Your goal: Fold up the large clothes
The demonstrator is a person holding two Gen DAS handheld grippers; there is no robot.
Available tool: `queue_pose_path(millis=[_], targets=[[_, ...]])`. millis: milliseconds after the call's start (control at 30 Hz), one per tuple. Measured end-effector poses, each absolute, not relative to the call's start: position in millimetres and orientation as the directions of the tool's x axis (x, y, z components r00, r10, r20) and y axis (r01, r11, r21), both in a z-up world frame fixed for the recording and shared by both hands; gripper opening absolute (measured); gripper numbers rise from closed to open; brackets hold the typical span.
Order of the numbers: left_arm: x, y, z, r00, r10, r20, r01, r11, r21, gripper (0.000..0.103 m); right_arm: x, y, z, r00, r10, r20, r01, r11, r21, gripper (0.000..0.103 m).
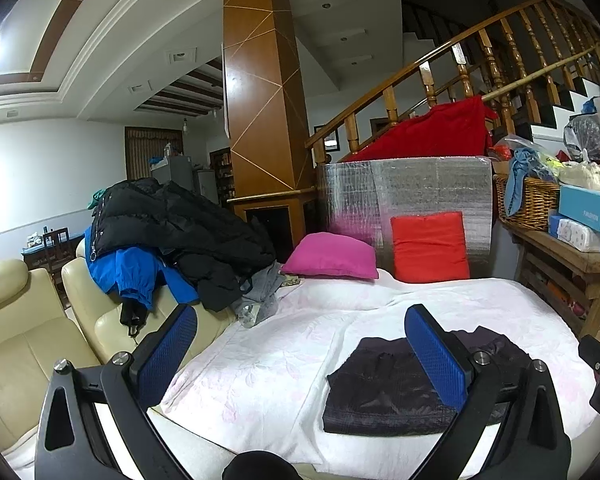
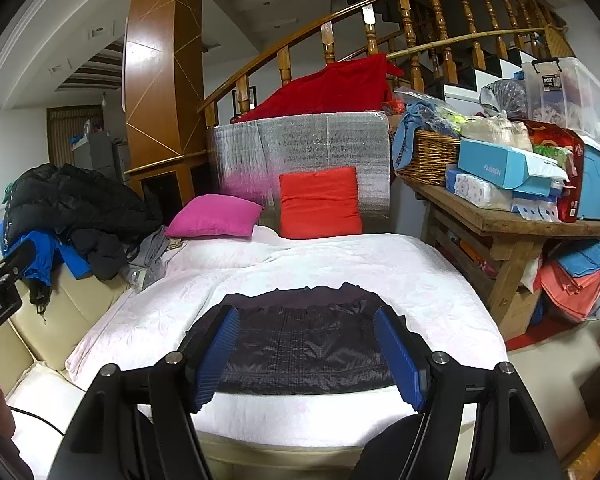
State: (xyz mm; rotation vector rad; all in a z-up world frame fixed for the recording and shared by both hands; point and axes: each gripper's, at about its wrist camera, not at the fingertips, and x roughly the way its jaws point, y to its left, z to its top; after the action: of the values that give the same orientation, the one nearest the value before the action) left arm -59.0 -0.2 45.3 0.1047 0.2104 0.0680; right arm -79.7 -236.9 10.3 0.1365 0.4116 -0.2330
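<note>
1. Your left gripper (image 1: 302, 350) hovers above the bed with its jaws spread wide, nothing between the blue pads (image 1: 436, 360).
2. Your right gripper (image 2: 306, 356) is also held over the bed, jaws spread, empty; the dark garment shows between them but below, not pinched.
3. The dark garment (image 2: 306, 344) lies folded into a compact, roughly rectangular bundle on the white bedspread (image 2: 260, 276), near the edge of the bed closest to you. In the left wrist view it sits to the right of centre (image 1: 384, 392), partly hidden behind the right-hand pad.
4. A pile of clothes (image 1: 180, 224), with a black puffer jacket on top and a blue jacket (image 1: 128, 272) under it, is heaped on the cream leather sofa (image 1: 16, 344) at the left side of the bed, well apart from the folded bundle.
5. At the far end of the bed a pink cushion (image 2: 214, 216) lies flat and a red cushion (image 2: 320, 204) stands against a silver foil-covered panel (image 2: 300, 144).
6. To your right, a wooden surface (image 2: 500, 220) carries a wicker basket (image 2: 428, 156), blue boxes and bags.
</note>
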Motion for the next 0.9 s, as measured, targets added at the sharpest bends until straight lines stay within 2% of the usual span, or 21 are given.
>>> queue_pose_path(millis=[900], targets=[[-62.8,0.7,41.4,0.977,0.058,-0.207,-0.035,0.993,0.110,0.103,-83.3,-234.3,14.9,0.877,-0.238,-0.417,0.284,0.957,0.051,0.074]])
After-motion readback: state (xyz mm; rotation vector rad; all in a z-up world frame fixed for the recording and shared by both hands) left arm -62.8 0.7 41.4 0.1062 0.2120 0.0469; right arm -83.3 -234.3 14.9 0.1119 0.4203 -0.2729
